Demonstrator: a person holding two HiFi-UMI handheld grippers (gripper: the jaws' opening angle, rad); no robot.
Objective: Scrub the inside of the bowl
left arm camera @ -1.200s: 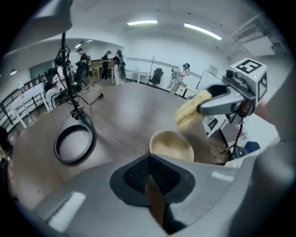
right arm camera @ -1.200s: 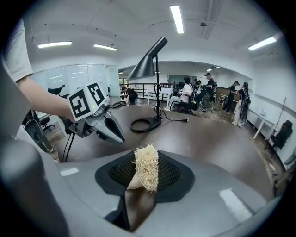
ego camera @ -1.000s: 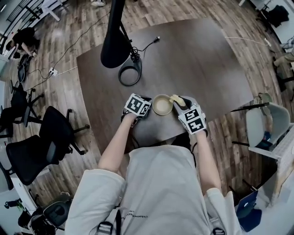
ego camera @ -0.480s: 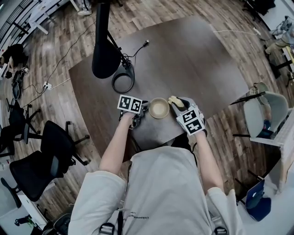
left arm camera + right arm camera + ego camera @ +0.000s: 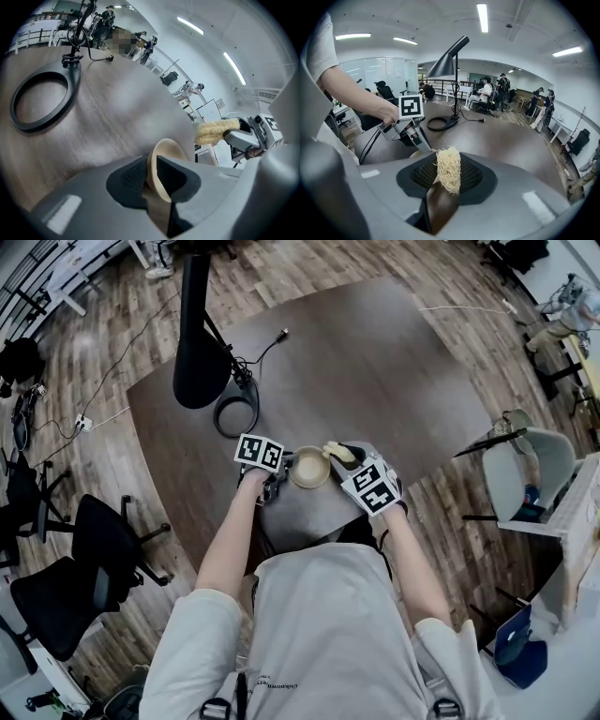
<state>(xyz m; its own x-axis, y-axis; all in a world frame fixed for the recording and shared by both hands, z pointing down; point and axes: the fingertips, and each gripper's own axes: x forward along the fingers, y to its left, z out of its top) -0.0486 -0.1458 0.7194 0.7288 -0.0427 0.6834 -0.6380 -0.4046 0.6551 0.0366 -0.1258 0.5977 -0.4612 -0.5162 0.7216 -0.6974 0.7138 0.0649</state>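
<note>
A small cream bowl (image 5: pixel 308 467) stands near the front edge of the dark table (image 5: pixel 375 371), between my two grippers. My left gripper (image 5: pixel 278 478) is shut on the bowl's left rim; in the left gripper view the bowl's rim (image 5: pixel 154 176) sits pinched between the jaws. My right gripper (image 5: pixel 343 456) is shut on a pale yellow fibrous scrubber (image 5: pixel 335 452), held just off the bowl's right rim. The scrubber (image 5: pixel 448 169) fills the gap between the right jaws. The scrubber (image 5: pixel 216 131) hangs beyond the bowl in the left gripper view.
A black desk lamp (image 5: pixel 198 343) with a ring base (image 5: pixel 236 415) and a trailing cord stands on the table's left part. Office chairs (image 5: pixel 103 531) are on the floor to the left, and a grey chair (image 5: pixel 530 474) to the right.
The head view has shifted, so bowl and grippers sit a little more to the left. The scrubber has come closer to the bowl's right rim. Both grips are unchanged.
</note>
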